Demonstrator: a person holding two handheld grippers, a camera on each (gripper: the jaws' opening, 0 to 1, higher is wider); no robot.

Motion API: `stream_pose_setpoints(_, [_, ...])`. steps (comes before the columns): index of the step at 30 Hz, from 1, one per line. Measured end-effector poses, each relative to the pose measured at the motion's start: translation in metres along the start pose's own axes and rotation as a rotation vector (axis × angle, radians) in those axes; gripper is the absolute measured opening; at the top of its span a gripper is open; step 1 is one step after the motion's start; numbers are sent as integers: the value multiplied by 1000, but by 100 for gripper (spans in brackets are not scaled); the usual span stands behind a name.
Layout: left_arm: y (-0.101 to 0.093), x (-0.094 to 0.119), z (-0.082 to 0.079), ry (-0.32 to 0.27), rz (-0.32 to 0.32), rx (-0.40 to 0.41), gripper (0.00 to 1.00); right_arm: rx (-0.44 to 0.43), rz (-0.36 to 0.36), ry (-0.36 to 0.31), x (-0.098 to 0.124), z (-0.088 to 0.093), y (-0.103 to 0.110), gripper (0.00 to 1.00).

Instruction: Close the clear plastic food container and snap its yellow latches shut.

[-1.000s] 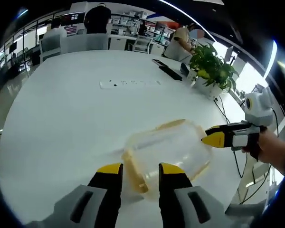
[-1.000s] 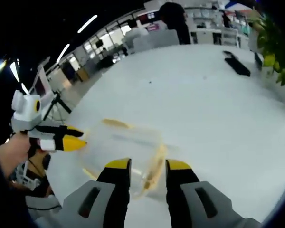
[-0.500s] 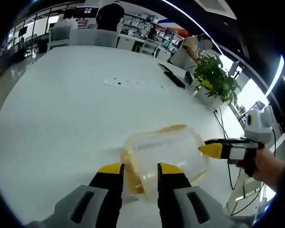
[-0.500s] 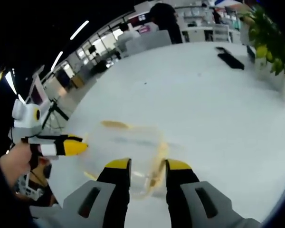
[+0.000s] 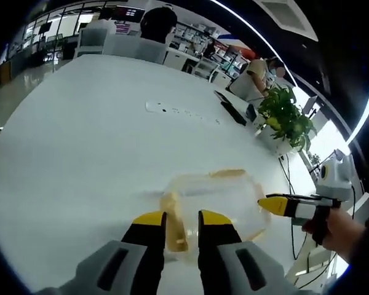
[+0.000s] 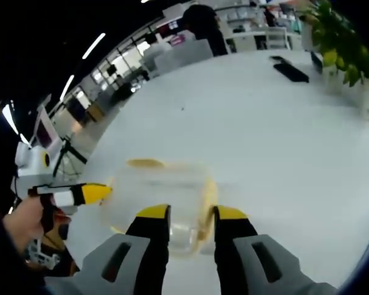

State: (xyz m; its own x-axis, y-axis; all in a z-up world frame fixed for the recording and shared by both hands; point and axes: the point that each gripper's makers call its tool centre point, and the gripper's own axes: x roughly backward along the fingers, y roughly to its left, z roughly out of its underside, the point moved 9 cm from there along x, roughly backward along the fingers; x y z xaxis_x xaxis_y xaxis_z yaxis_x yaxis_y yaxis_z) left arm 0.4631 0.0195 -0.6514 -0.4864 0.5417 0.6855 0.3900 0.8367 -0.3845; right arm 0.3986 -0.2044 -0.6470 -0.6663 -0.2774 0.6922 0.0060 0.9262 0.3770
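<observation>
While left gripper [image 5: 174,219] clamps container [image 5: 218,200] latch [image 5: 172,221], right gripper [image 6: 191,214] jaws straddle another latch [image 6: 206,203].

Lighting: bright, even indoor light from ceiling strip lights [image 5: 258,31], with daylight through windows beyond the potted plant [image 5: 286,117]. White table [image 5: 80,160]: washed pale, near overexposed, faint soft shadows just ahead of the jaws. Clear plastic food container [image 6: 160,196]: low contrast, edges soft against the table. Distortion: strong fisheye bending toward the edges in both views. Focus: far background furniture and people small and soft; jaws sharp.
</observation>
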Motion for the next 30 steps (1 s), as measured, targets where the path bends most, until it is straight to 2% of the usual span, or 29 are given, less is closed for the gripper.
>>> stream_pose_setpoints(4, [-3,1,2,-12,-10,7,12,-6,7,0,-1,0,0,24])
stream_pose_setpoints(5, [-4,1,6,0,-20,13,10,-4,3,2,-2,-1,1,24])
stream_pose_setpoints(7, [-3,0,7,-29,-15,33,10,2,17,9,0,-1,3,24])
stream_pose_setpoints(11, [-4,-1,7,-22,-14,29,9,8,15,15,0,-1,2,23])
stream_pose_setpoints(13, [-3,-1,8,-26,-14,52,8,-2,16,22,0,-1,2,23])
stream_pose_setpoints(17, [-3,-2,7,-20,-19,50,8,-6,15,27,0,-1,2,22])
stream_pose_setpoints(18, [0,2,13,21,-53,95,6,-15,5,39,1,1,4,20])
stream_pose_setpoints(19, [1,-4,9,-27,-21,54,6,-54,-6,26,0,-1,4,20])
stream_pose_setpoints(20, [0,-4,10,-25,-28,34,6,-18,2,39,0,-2,-1,20])
stream_pose_setpoints(26, [3,-7,11,-43,-31,35,6,-14,-2,18,-18,-8,-8,19])
stream_pose_setpoints(28, [3,-7,10,-46,-26,46,6,-13,-5,6,-17,-7,-8,19])
stream_pose_setpoints(29, [4,-8,10,-46,-25,47,6,21,-2,-47,-3,2,1,19])
stream_pose_setpoints(30, [4,-8,9,-45,-23,45,6,0,-6,-18,1,5,3,19])
